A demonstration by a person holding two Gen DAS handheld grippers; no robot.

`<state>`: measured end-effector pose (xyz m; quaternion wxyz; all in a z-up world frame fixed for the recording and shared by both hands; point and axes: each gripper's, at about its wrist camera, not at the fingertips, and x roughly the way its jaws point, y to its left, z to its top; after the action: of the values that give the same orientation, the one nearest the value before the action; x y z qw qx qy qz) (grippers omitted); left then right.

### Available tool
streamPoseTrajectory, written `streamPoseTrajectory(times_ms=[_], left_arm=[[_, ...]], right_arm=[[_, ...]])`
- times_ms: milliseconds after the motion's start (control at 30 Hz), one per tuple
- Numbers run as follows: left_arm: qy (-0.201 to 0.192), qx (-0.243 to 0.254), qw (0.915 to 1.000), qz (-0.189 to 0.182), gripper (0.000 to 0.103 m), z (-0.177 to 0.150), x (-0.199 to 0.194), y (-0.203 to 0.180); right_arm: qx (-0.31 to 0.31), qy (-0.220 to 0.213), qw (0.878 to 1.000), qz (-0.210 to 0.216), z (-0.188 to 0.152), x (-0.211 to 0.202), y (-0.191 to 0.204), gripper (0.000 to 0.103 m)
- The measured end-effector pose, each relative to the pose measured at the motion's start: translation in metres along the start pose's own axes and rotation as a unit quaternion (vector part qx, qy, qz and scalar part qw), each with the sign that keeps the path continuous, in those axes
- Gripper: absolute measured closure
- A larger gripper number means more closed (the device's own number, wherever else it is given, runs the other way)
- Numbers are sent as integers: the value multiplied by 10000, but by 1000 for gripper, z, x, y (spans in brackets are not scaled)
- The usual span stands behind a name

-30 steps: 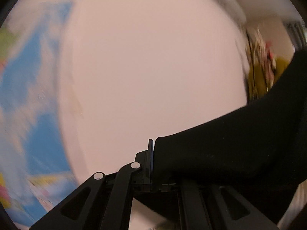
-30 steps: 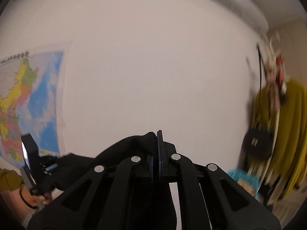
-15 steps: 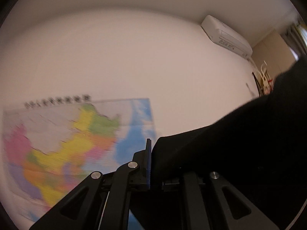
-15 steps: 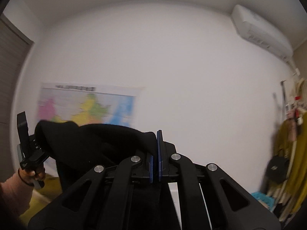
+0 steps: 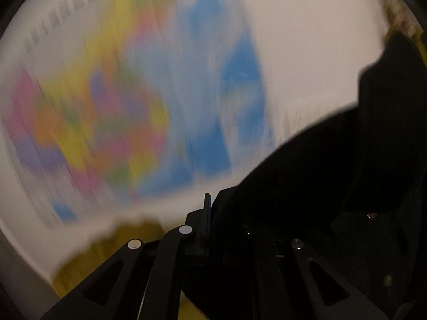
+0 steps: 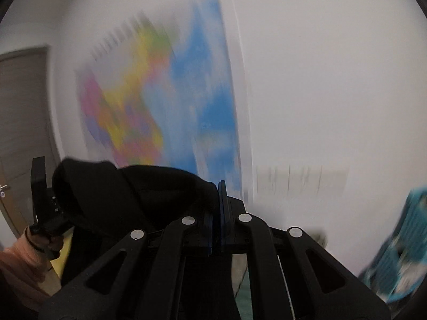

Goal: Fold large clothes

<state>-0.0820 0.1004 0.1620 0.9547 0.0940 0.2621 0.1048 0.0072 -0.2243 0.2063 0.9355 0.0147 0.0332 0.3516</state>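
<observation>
A large black garment (image 5: 333, 186) hangs in the air, stretched between both grippers. My left gripper (image 5: 210, 213) is shut on one edge of it; the cloth drapes to the right and covers the right finger. In the right wrist view my right gripper (image 6: 217, 202) is shut on another edge of the black garment (image 6: 138, 194), which runs leftward to the left gripper (image 6: 42, 200), held by a hand in a pink sleeve (image 6: 24, 261). Both views are blurred by motion.
A coloured wall map (image 6: 160, 106) hangs on the white wall ahead. A brown door (image 6: 21, 122) stands at the left. Something yellow (image 5: 106, 256) lies low in the left wrist view. A teal object (image 6: 400, 248) sits at the lower right.
Both cameras have tipped downward and swung; the air conditioner has left view, the map fills more of each frame, and a door and yellow surface have appeared. Both grips on the garment hold.
</observation>
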Motion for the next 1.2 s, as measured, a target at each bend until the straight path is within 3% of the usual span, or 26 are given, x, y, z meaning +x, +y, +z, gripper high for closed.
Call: streamPoseTrajectory(times_ms=[67,133,233,300,433,533,567,600,633,667,700,800,933,1000,1067,1133,1200], left_arm=[[838,-209,9962,-71,99,-34,71,3],[1422,-421,9886,-264,99,-62,127,4],[1881,-587,9798,-349,99,-82,178,7],[1971,-764,9765,-415,99,-84,191,14],[2220,-1079,9657,-810,99,-70,206,32],[2596,-1190,9558,-696,92,-73,235,32],[2745,-1130,9530,-611,84,-77,244,31],[2908,-1129,9491,-430,62,-84,256,32],[2956,-1176,9474,-348,53,-88,260,34],[2978,-1205,9465,-307,47,-91,264,37],[2976,-1235,9462,-309,47,-92,267,38],[2718,-1328,9505,-713,42,-93,244,49],[2201,-839,9658,-1082,28,-96,188,50],[2046,-608,9674,-1361,25,-106,161,47],[2031,-479,9640,-1649,23,-121,136,43],[2139,-468,9537,-2060,23,-141,118,35],[2256,-514,9427,-2403,23,-166,100,27]], right_arm=[[221,622,9978,-36,-28,63,-17,99],[602,1339,9891,-84,-69,133,-37,99],[706,2127,9744,-172,-117,207,-49,99],[896,2229,9705,-190,-129,222,-58,99],[1517,1965,9686,-124,-113,223,-95,99],[1899,2255,9553,-211,-115,255,-118,98],[1876,2409,9518,-304,-121,264,-121,91],[1894,2552,9466,-546,-130,275,-125,76],[1923,2686,9414,-685,-137,283,-128,61],[1982,2776,9369,-762,-141,288,-130,39],[2099,2735,9346,-876,-143,286,-132,38],[2018,2543,9441,-578,-134,256,-127,31],[1474,2325,9610,-262,-126,187,-111,17],[1181,2329,9649,-275,-133,151,-99,13],[990,2486,9630,-323,-151,120,-92,11],[1104,2704,9563,-157,-177,87,-88,10],[1031,2904,9510,-247,-208,60,-83,10]])
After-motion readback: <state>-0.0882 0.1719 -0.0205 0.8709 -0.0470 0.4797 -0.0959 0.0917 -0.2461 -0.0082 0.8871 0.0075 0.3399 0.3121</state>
